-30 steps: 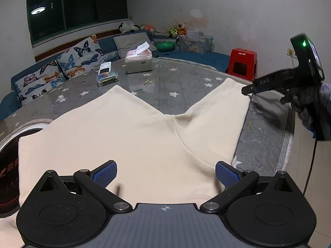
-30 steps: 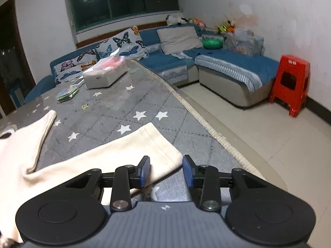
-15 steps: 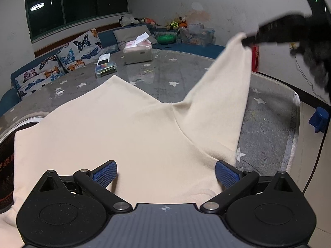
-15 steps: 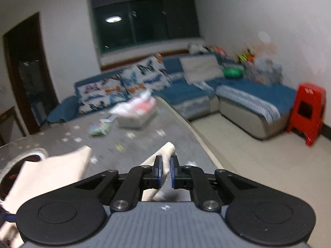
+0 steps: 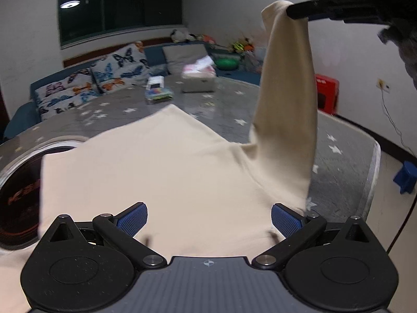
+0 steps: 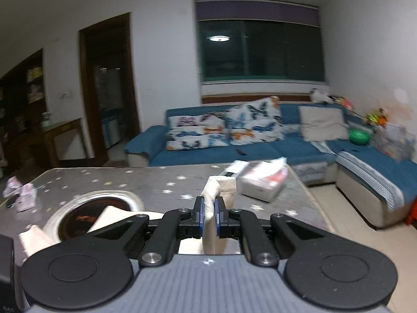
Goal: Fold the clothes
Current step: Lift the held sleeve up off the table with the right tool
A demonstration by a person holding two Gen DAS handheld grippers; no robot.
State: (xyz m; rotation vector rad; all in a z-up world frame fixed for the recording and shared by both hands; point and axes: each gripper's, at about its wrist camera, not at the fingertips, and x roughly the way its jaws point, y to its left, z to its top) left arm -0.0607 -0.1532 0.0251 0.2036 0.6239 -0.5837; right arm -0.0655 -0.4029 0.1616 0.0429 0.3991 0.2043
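Note:
A cream garment (image 5: 166, 167) lies spread on the grey star-patterned table (image 5: 338, 151). My right gripper (image 6: 208, 215) is shut on the end of the garment's right part (image 6: 217, 190) and holds it high above the table; in the left wrist view this part (image 5: 286, 99) hangs from the right gripper (image 5: 289, 13) at the top right. My left gripper (image 5: 208, 220) is open, its blue pads (image 5: 131, 220) wide apart just over the garment's near edge.
A tissue box (image 5: 198, 82) and a small colourful box (image 5: 157, 92) stand at the table's far side. A round dark inset (image 5: 18, 203) lies at the table's left. A blue sofa (image 6: 260, 146) with butterfly pillows runs behind. A red stool (image 5: 327, 95) stands by the wall.
My right gripper closed on the garment's right end and lifted it from the table to high up, swinging towards the left. The left gripper stayed open in place.

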